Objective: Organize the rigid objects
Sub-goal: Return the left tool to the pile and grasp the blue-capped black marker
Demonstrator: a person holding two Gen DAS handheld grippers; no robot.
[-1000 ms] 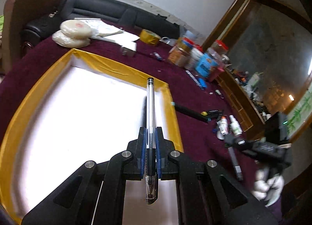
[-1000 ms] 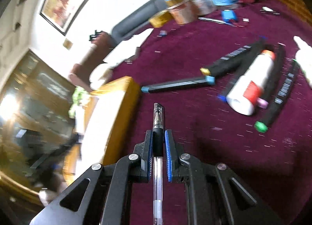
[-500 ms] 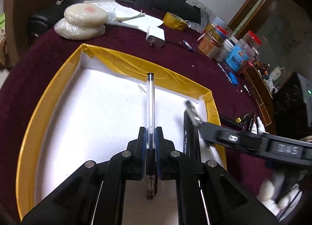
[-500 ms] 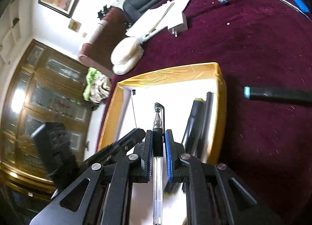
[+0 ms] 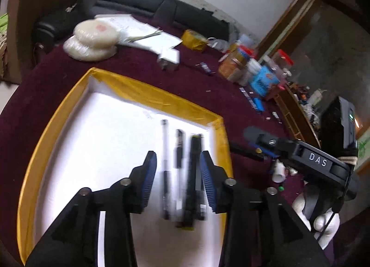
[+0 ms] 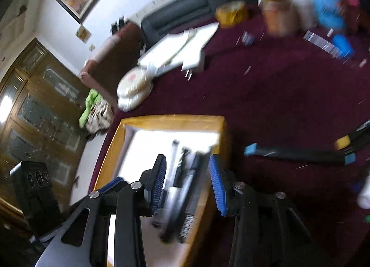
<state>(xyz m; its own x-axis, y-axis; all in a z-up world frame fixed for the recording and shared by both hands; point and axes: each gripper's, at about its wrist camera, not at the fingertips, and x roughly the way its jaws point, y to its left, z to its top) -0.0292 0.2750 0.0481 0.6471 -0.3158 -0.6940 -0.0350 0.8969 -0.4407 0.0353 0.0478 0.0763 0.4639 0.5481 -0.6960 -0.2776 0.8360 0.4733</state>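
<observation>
A white tray (image 5: 69, 114) with a yellow rim sits on the dark red tablecloth (image 5: 189, 82). Everything here is told from that tray.

Inside the tray, close to its right wall, the pens (image 5: 182, 174) and markers lie side by side in a row, all pointing the same way. The clear pen (image 5: 165, 165) is the one on the left of the row. They look blurry, so I cannot count them for sure.

The left gripper (image 5: 178, 181) hangs over the tray, above the row. Its jaws are opening and its blue pads (image 5: 148, 179) touch nothing. The pens lie below the gap, loose on the tray floor.

The right gripper (image 6: 187, 183) hangs over the tray's right wall. Its jaws are opening too, and nothing is pinched between them. In the left wrist view it shows just past the tray's right wall, with a white-gloved hand (image 5: 321, 223) holding it.

More markers (image 6: 298, 153) lie on the cloth to the right of the tray. Past the tray's far wall sit round white packs (image 5: 94, 40), papers (image 5: 143, 35) and some jars (image 5: 240, 63).
</observation>
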